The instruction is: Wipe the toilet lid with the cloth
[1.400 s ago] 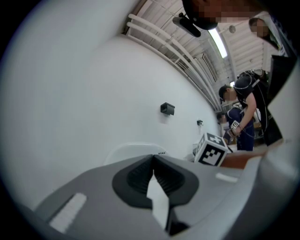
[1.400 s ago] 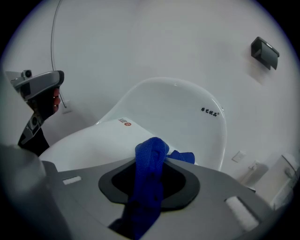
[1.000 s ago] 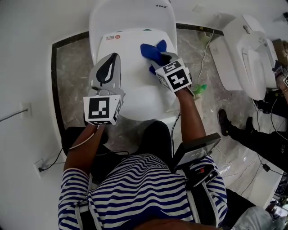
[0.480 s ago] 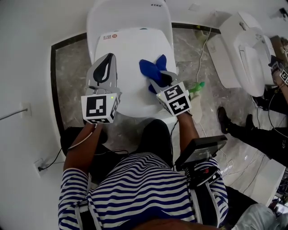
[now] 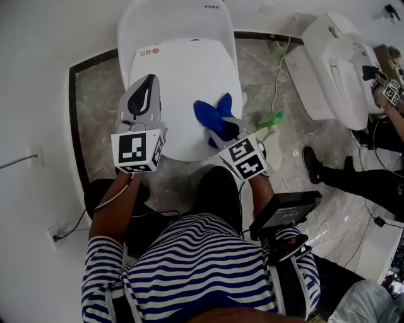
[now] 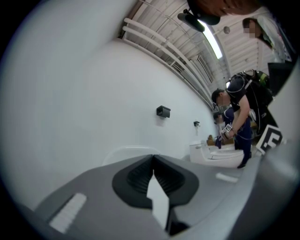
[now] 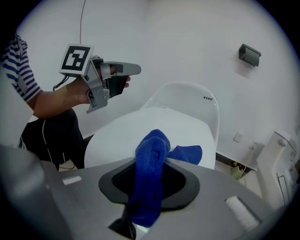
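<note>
No print can be read anywhere. The toilet lid [image 5: 183,88] carries a small sticker [image 5: 146,51] at its far left corner: a red round mark and a line of print, too small to make out. The white shell behind the lid [image 5: 177,19] has a short dark logo [image 5: 210,7], also seen in the right gripper view, its letters not legible in either. The cube [image 5: 137,150] of the left gripper [image 5: 149,85] and the cube [image 5: 243,158] of the right gripper [image 5: 223,128] show black-and-white square markers: patterns only, no letters or digits.
</note>
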